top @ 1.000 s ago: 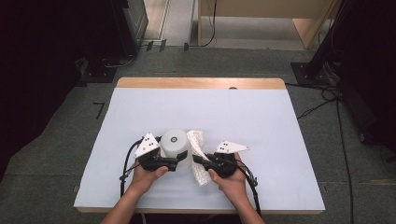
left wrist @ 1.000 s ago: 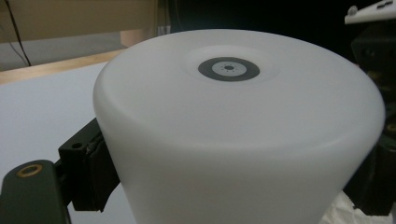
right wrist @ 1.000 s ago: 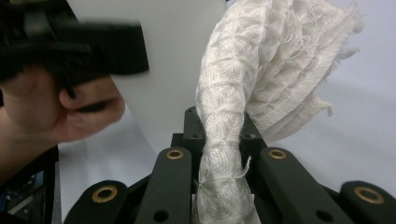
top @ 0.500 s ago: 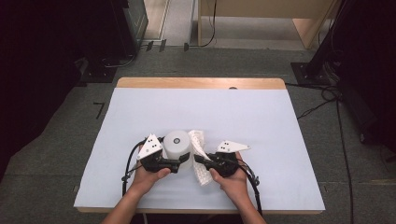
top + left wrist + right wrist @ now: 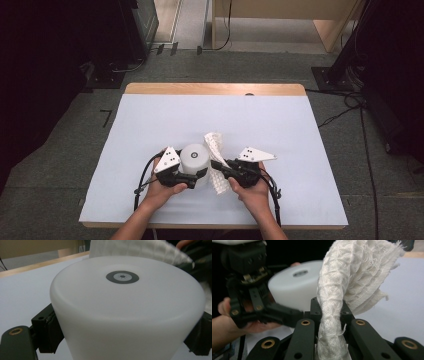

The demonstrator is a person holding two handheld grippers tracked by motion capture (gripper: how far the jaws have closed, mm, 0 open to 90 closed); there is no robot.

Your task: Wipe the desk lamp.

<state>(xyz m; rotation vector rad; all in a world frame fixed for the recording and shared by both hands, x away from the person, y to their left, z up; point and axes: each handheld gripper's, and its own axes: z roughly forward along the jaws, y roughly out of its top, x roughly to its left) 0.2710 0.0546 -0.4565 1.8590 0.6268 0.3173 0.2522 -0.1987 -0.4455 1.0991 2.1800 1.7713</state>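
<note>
Left gripper [image 5: 197, 176] jaws clamping white cup [image 5: 195, 159], right gripper [image 5: 218, 167] jaws pinching cloth [image 5: 216, 155]

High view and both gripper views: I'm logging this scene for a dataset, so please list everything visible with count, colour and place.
Cup: one, white, upside down near the table's front edge, clamped at its sides by the left gripper.
Cloth: one, white, waffle-textured, bunched just right of the cup, pinched in the right gripper.
Table: one, pale blue-white cover with a wooden far edge.
Floor: grey carpet around the table, with black cables.
Left gripper: one, black, grey plate on top, at the cup.
Right gripper: one, black, grey plate on top, at the cloth.
Hands: two, entering from the bottom.
</note>
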